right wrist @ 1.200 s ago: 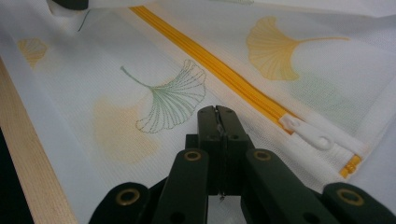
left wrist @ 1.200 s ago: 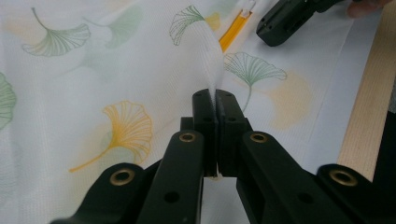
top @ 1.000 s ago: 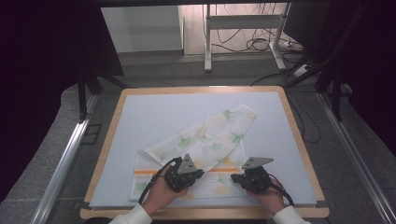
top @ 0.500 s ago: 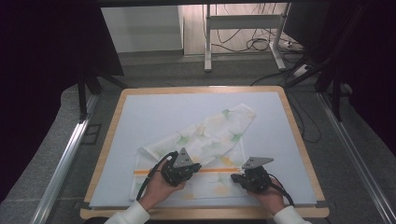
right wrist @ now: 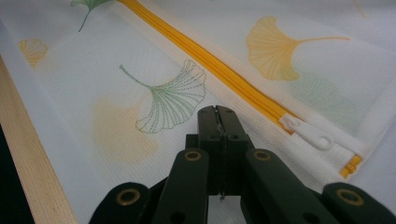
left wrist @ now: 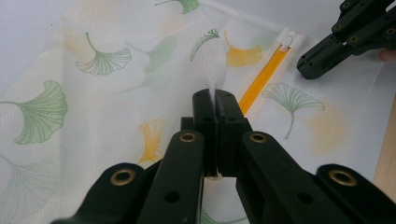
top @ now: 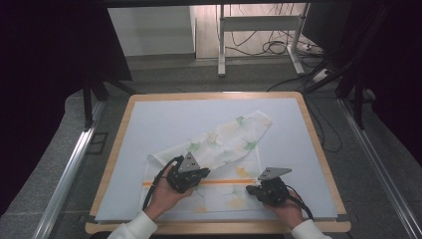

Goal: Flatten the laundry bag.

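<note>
A white mesh bag (top: pixel 224 139) printed with green and orange ginkgo leaves lies crumpled on the pale mat. An orange zipper (top: pixel 224 181) runs across its near part. My left gripper (top: pixel 205 174) is shut on a raised fold of the mesh, which stands up from between its jaws (left wrist: pixel 215 93). My right gripper (top: pixel 250 189) sits low at the zipper's right end, jaws closed with a sliver of mesh between them (right wrist: pixel 216 109). The white zipper pull (right wrist: pixel 308 133) lies just right of those jaws. The right gripper (left wrist: pixel 345 37) also shows in the left gripper view, beyond the zipper (left wrist: pixel 264 77).
The mat lies on a board with a wooden rim (top: pixel 318 149); its near edge (right wrist: pixel 28 154) runs close beside the right gripper. Metal rails (top: pixel 69 169) flank the table, and cables (top: pixel 278 47) lie on the floor beyond.
My left gripper has moved a little left and away, lifting the pinched fold of mesh. The right gripper has stayed where it was.
</note>
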{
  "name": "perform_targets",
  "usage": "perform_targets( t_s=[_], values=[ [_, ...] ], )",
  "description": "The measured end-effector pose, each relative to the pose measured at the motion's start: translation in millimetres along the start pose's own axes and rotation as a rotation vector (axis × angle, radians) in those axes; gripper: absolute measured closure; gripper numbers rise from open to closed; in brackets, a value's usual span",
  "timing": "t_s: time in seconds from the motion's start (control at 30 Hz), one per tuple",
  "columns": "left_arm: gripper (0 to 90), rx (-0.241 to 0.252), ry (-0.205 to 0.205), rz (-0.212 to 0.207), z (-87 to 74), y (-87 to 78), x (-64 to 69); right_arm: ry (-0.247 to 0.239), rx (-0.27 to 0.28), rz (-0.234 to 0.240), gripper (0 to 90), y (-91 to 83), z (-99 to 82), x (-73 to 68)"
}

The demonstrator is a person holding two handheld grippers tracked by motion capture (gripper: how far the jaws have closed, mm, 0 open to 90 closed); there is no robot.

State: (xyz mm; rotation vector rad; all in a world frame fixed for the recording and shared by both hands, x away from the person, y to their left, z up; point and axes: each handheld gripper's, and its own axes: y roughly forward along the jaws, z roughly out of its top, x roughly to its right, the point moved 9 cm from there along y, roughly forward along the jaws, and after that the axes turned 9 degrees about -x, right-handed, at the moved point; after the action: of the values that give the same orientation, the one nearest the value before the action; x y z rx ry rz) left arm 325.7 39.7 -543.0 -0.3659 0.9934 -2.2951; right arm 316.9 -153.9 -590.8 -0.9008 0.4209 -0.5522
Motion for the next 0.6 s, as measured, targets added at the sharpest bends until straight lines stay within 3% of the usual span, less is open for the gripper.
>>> perform_targets(
  t_s=[0.6],
  values=[
    [89.2, 0.014, -0.045, 0.038, -3.6, -1.3, -18.6, -0.004, 0.000, -0.001, 89.3, 0.1, 0.1, -0.2]
  ],
)
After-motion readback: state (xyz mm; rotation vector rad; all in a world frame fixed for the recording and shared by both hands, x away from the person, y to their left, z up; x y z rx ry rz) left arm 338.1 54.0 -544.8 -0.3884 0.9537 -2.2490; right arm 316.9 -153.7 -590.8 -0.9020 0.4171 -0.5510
